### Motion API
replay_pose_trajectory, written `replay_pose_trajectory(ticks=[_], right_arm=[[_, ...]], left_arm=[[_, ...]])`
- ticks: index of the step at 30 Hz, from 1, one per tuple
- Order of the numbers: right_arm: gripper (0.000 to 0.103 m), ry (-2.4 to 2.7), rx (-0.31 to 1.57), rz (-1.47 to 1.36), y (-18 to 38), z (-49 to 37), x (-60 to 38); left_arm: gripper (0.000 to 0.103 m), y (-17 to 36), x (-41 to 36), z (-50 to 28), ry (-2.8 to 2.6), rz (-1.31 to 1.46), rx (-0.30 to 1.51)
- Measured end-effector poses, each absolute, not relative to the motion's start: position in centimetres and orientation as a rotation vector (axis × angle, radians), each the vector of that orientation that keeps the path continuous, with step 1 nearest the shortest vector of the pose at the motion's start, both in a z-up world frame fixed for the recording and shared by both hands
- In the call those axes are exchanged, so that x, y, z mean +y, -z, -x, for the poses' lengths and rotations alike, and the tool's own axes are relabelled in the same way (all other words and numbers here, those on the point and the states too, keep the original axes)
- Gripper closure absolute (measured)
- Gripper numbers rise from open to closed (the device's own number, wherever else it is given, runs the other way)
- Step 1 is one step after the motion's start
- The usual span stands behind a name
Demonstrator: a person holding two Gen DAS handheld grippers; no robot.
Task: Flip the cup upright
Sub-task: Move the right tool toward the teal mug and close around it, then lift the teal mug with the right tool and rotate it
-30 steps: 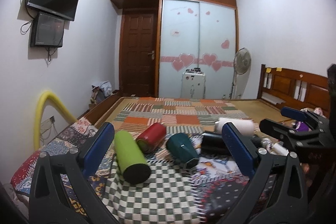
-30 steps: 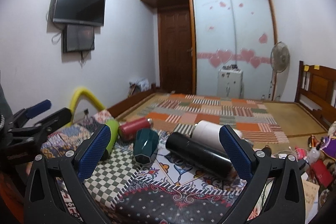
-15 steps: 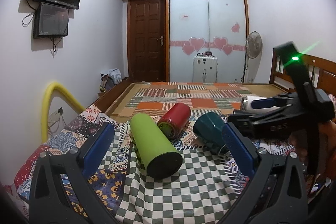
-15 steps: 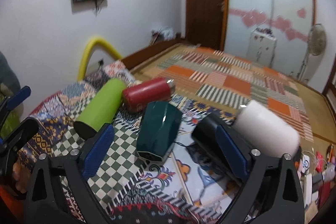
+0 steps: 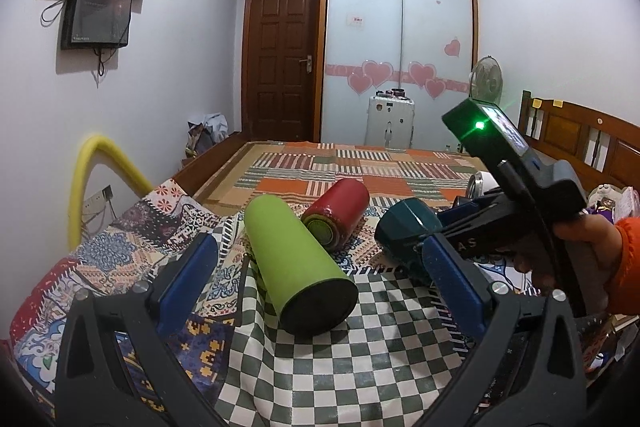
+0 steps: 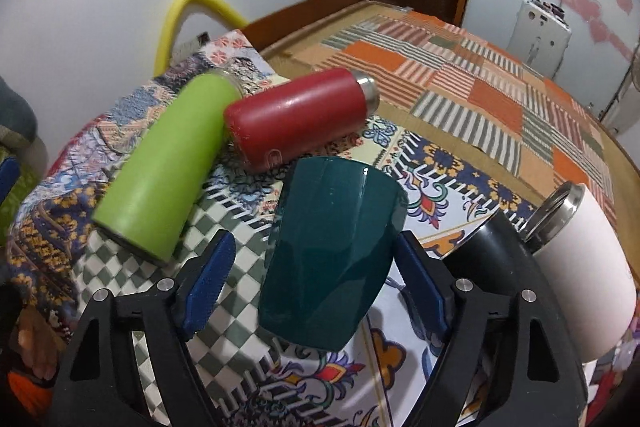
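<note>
A dark green faceted cup [image 6: 332,251] lies on its side on the patterned cloth, base toward me. My right gripper [image 6: 316,283] is open, with one blue pad on each side of the cup's lower half; contact is unclear. In the left wrist view the same cup [image 5: 408,227] lies at right with the right gripper [image 5: 460,227] reaching over it. My left gripper [image 5: 324,283] is open and empty, held above the checked cloth near a green bottle [image 5: 296,263].
A green bottle [image 6: 160,163], a red bottle [image 6: 296,119], a black bottle [image 6: 492,247] and a white bottle [image 6: 584,267] lie on their sides around the cup. A yellow tube [image 6: 180,19] arches at the left edge. A striped mat [image 6: 460,79] lies behind.
My right gripper has moved forward and down until its open fingers straddle the dark green cup. My left gripper has come a little closer to the green bottle.
</note>
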State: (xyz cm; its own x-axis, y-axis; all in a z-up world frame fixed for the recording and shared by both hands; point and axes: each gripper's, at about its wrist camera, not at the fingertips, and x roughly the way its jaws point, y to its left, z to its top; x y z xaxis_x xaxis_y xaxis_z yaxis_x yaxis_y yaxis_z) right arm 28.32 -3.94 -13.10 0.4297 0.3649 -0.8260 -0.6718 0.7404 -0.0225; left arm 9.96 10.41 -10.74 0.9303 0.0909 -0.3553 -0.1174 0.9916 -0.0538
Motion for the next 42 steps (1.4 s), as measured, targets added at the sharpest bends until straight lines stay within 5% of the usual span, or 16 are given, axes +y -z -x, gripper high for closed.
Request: replay_pose_trajectory(ticks=[19, 42], right_arm=[[0.031, -0.644, 0.954, 0.462, 14.4, -29.0, -2.7], [0.032, -0.668, 0.858, 0.418, 8.9, -21.9, -8.8]], left_arm=[[0.000, 11.1, 10.3, -9.9, -0.103, 0.082, 0.364], [0.000, 7.9, 6.3, -7.0, -0.062, 0.036, 0.311]])
